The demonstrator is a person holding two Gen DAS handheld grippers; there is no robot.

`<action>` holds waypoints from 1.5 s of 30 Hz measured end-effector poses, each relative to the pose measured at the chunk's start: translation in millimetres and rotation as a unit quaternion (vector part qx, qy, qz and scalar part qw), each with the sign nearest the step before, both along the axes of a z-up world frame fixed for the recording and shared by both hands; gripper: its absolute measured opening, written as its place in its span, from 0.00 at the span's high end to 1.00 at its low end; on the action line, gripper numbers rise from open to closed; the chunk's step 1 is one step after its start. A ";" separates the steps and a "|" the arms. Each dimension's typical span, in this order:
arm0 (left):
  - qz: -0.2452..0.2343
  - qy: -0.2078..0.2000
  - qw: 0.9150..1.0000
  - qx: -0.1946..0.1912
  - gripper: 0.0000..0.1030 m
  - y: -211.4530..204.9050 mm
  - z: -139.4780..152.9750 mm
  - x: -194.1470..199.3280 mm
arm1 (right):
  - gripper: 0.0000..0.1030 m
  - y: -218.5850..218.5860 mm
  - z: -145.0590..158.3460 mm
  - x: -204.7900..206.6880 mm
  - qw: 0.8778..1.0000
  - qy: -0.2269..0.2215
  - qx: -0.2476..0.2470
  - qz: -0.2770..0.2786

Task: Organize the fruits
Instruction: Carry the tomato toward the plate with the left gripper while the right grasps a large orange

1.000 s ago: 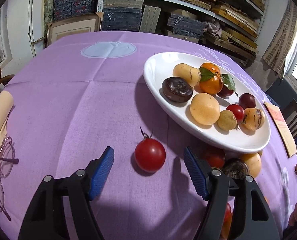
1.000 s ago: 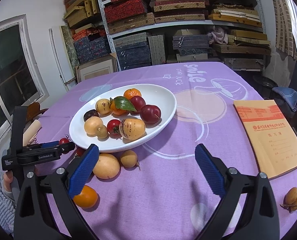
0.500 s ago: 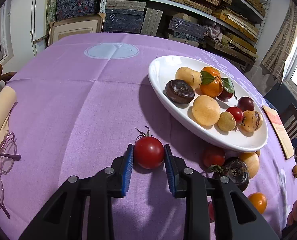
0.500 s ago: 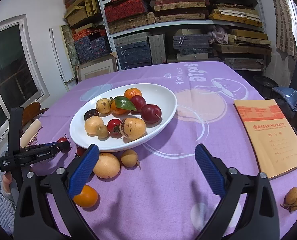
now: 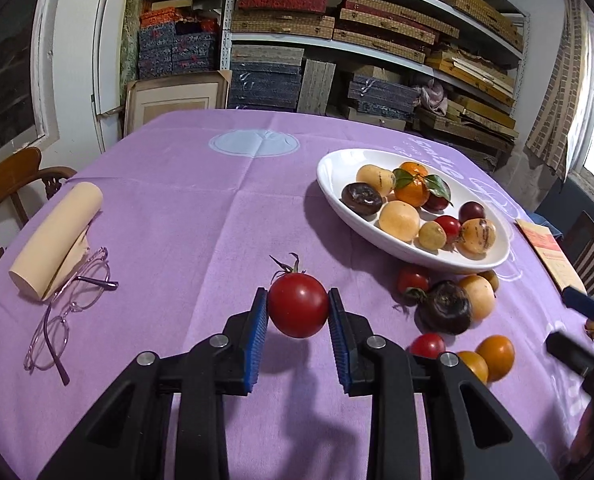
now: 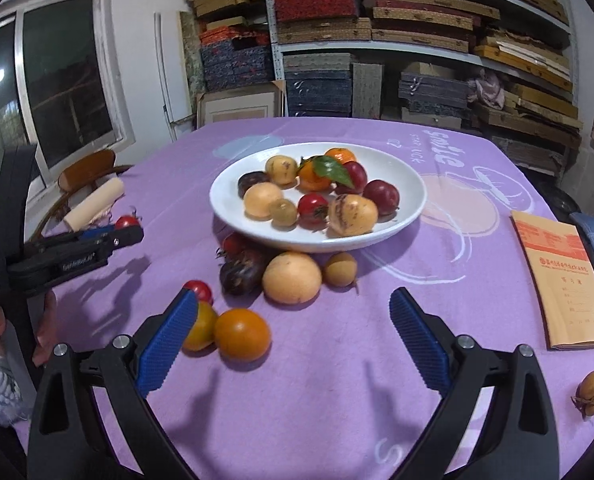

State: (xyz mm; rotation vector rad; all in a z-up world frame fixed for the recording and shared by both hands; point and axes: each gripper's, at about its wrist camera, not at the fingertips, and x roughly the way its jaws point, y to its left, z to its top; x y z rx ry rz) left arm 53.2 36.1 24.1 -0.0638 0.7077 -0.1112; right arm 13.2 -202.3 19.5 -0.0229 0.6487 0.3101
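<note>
Left wrist view — one red tomato [image 5: 298, 305] with a green stalk is clamped between the blue pads of the left gripper [image 5: 298, 312]; the jaws are closed on its sides, and it is carried clear of the purple tablecloth [image 5: 169, 216], its shadow cast below. A white oval dish [image 5: 333, 168] is set to the right on the cloth, filled with mixed fruit: an orange with leaves [image 5: 413, 190], a dark purple fruit [image 5: 361, 199], pale yellow fruits and small red ones. Just beside the dish's near rim, loose fruit is grouped — a dark wrinkled fruit [image 5: 445, 312], a pale yellow fruit [image 5: 477, 296], small tomatoes and two orange ones. A pair of glasses [image 5: 69, 304] and a cream paper roll [image 5: 57, 236] are placed at the left.

Right wrist view — the right gripper [image 6: 293, 340] is held with jaws wide apart and nothing between them, above the cloth near an orange tomato [image 6: 242, 334]. An orange exercise book [image 6: 561, 276] is laid at the right edge, and a small cluster of yellow-brown fruits [image 6: 591, 392] near the corner. The left gripper is seen at the left, gripped by a hand [image 6: 43, 332].
</note>
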 end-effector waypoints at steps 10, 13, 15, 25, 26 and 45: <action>-0.017 0.009 1.000 -0.012 0.71 -1.2 -2.7 -3.1 | 0.28 16.2 -24.3 14.7 0.998 0.054 -0.028 -0.005; -0.018 0.013 1.000 -0.016 0.71 -0.1 -3.2 -2.7 | 0.34 23.8 -27.5 18.0 0.998 0.062 -0.031 0.009; -0.020 0.016 1.000 -0.016 0.70 -1.0 -4.0 -1.9 | 0.35 27.0 -27.7 21.1 0.997 0.064 -0.026 0.016; -0.027 0.016 0.999 -0.015 0.70 -3.9 -3.5 -2.6 | 0.55 28.8 -34.2 34.8 0.994 0.101 0.012 0.039; -0.027 0.016 0.999 -0.015 0.70 -4.3 -3.6 -2.6 | 0.57 29.7 -34.4 35.0 0.994 0.102 0.013 0.041; -0.030 0.061 0.998 -0.015 0.71 -3.7 -19.2 8.3 | 0.61 8.0 -19.9 24.7 0.997 0.069 0.037 0.016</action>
